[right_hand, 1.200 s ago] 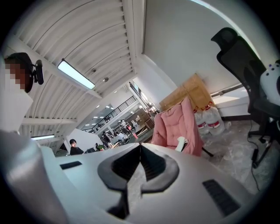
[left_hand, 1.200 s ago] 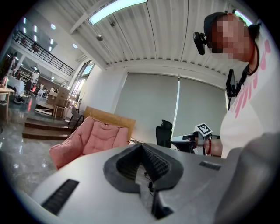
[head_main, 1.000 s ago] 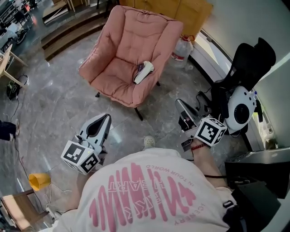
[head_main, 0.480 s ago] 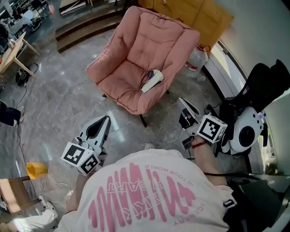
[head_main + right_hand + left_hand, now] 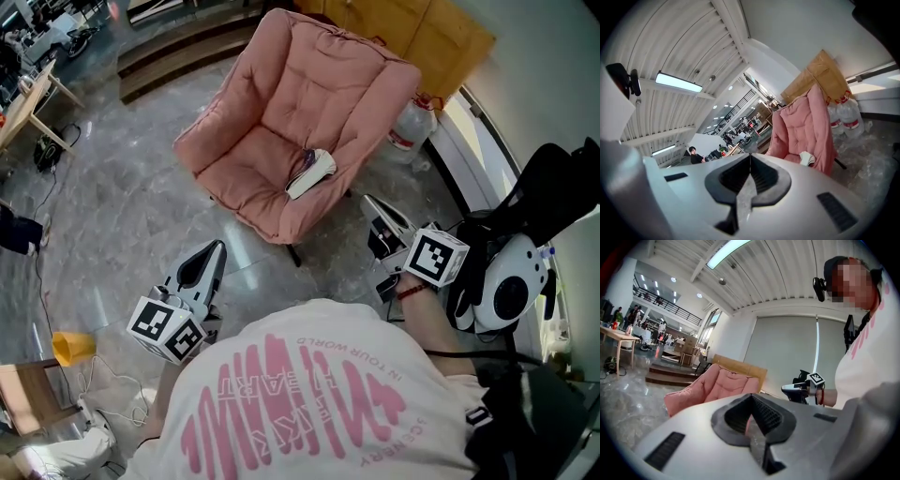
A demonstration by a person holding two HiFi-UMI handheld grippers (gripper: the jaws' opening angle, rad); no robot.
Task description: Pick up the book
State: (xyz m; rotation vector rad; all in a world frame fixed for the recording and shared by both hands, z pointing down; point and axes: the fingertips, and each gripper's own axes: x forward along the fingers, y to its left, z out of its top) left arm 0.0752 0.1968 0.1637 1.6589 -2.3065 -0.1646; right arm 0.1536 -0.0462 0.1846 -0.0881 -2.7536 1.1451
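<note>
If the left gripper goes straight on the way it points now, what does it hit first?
Most likely the pink chair: the shut left gripper aims at its seat front, left of the book in the head view. Height is hard to judge.

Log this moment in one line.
book: lying on pink chair seat | left gripper: shut, empty | right gripper: shut, empty

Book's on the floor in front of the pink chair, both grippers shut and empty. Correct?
Not the floor. The head view shows the book lying on the seat of the pink chair. The rest holds: the left gripper and the right gripper are both shut and empty.
</note>
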